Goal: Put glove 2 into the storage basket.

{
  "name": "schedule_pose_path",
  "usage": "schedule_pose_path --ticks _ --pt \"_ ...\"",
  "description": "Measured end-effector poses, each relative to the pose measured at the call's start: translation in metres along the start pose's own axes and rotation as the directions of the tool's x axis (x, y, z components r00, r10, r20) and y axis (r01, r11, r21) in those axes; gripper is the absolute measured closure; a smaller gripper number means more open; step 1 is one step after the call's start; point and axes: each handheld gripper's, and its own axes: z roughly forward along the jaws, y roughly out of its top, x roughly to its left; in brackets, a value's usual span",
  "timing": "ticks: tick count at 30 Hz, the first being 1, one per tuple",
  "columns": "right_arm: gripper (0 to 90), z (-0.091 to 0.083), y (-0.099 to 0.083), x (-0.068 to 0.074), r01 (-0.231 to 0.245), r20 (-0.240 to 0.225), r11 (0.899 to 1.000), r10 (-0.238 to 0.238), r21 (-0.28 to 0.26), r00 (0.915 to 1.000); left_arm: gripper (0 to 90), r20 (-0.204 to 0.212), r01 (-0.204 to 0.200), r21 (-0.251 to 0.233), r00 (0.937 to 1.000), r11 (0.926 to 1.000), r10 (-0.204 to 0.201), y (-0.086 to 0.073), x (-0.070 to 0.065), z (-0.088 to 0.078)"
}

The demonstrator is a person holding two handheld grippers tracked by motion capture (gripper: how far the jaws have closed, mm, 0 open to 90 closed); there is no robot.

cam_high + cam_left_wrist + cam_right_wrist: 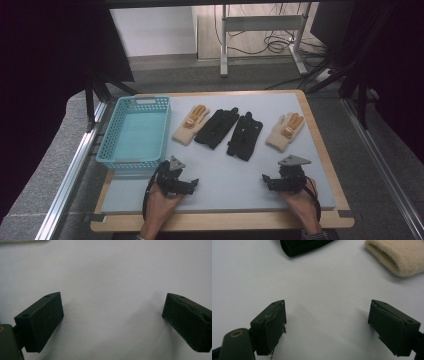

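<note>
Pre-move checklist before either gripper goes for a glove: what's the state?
1. Left gripper open, nothing between jaws: ok.
2. Right gripper open, nothing between jaws: ok.
3. Four gloves in a row on the mat: tan glove, black glove, second black glove, second tan glove: ok.
4. Blue basket holds nothing: ok.
5. Black gloves apart: cannot tell, they lie very close.
6. Both grippers resting on the mat, short of the gloves: ok.

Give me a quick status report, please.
Left gripper and right gripper open, empty, over the mat. Four gloves untouched. Basket empty. Path clear.
</note>
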Motion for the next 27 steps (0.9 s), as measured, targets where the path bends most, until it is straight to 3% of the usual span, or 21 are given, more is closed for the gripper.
schedule_pose_path --ticks 12,20,27 --pt "16.3 0.002 0.007 0.0 -0.01 -0.014 1.0 0.01 0.015 0.9998 3.6 0.0 0.003 -0.002 1.0 1.0 -0.003 0.0 0.0 0.0" --pt "17.8 0.007 0.028 0.0 0.003 -0.049 1.0 -0.002 0.004 0.9988 3.7 0.001 0.001 -0.001 1.0 1.0 -0.001 0.0 0.0 0.0" --pt "26.4 0.017 0.051 -0.004 0.022 -0.065 1.0 -0.022 -0.015 0.9976 3.7 0.002 0.001 -0.001 1.0 1.0 -0.001 0.0 0.0 0.0"
